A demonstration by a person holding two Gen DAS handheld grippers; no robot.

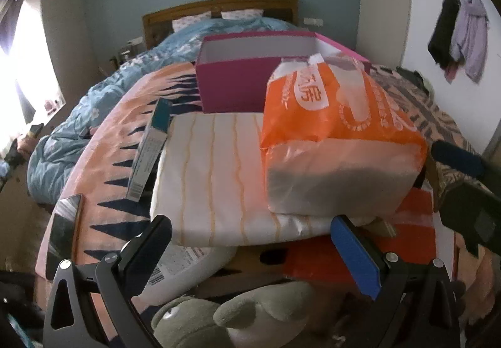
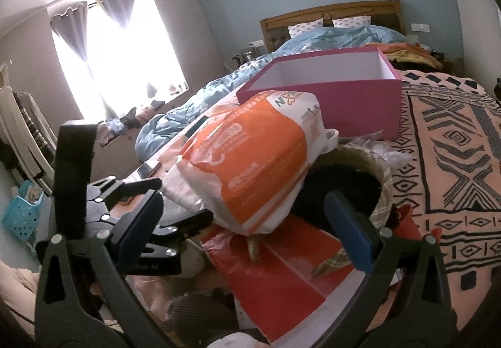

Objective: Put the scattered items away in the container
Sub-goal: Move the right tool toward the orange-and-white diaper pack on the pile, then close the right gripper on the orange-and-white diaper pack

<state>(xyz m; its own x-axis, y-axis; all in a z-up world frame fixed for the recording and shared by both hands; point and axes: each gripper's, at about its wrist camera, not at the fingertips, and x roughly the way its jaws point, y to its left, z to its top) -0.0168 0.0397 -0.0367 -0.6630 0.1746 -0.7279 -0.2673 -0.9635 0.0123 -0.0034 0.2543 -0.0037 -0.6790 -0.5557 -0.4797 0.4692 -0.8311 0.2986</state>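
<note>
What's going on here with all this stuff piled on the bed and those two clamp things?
A person is tidying a bed with a handheld gripper in each hand. Both the left gripper and the right gripper are open and hold nothing. An orange-and-white tissue pack sits on a striped white package, just in front of them. The pink box behind looks empty as far as its inside shows, so the sorting seems barely begun.

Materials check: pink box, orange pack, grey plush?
Pink box: looks like rigid cardboard with a matte magenta outside and plain white inside; straight walls, crisp edges. Orange pack: thin glossy plastic film, wrinkled and partly see-through over white contents, probably tissue paper. Grey plush: soft fuzzy fabric, likely stuffed; blurred, so uncertain.
</note>
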